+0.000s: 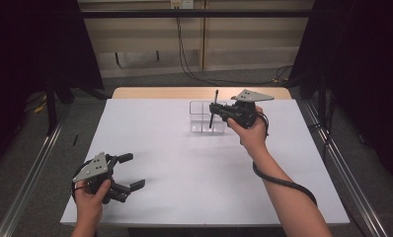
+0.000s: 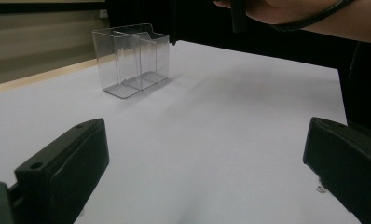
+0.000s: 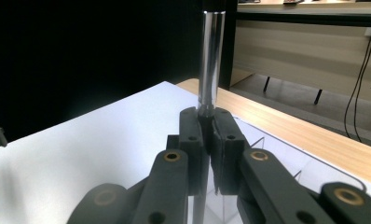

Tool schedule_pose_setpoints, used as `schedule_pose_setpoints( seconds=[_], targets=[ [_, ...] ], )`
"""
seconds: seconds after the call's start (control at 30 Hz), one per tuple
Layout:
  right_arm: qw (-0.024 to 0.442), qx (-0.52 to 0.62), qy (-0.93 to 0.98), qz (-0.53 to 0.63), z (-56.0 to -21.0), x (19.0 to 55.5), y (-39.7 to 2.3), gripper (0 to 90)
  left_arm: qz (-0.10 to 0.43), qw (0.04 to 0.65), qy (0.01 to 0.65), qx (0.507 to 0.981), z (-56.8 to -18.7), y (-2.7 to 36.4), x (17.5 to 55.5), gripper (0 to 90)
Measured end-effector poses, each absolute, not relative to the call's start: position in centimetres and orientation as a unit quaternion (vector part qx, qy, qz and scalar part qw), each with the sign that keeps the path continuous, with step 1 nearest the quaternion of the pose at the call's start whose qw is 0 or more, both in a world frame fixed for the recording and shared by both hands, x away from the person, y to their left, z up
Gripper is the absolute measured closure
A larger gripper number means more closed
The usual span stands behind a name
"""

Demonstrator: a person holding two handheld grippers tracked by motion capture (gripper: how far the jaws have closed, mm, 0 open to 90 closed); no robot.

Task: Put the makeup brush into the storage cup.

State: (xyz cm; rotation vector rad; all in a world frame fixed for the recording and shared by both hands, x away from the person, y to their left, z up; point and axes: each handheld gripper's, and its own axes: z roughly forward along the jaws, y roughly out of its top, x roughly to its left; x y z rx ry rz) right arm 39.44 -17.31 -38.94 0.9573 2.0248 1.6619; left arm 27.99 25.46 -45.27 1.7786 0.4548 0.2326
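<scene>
While the left gripper sits low at the near left of the white table, jaws wide apart and empty, the high view has the right gripper up at the clear box, clamped on a dark pen standing upright over it. Left gripper view: open table runs to the two-compartment clear box, forearm overhead. Right gripper view: jaws pinched tight on the pen, box edges just below.
</scene>
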Motion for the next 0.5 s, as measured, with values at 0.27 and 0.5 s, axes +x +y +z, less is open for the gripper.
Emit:
schedule_pose_setpoints(
  seconds=[0.27, 0.5],
  targets=[
    [0.181, 0.342, 0.713, 0.585, -38.87, 39.79, -17.57, 84.0, 0.1, 0.601, 0.194, 0.768, -45.26, 25.45, 27.99, 0.2],
    [0.185, 0.348, 0.707, 0.587, -38.9, 40.17, -17.73, 84.0, 0.101, 0.601, 0.194, 0.769, -45.23, 25.46, 27.96, 0.2]
  ],
)
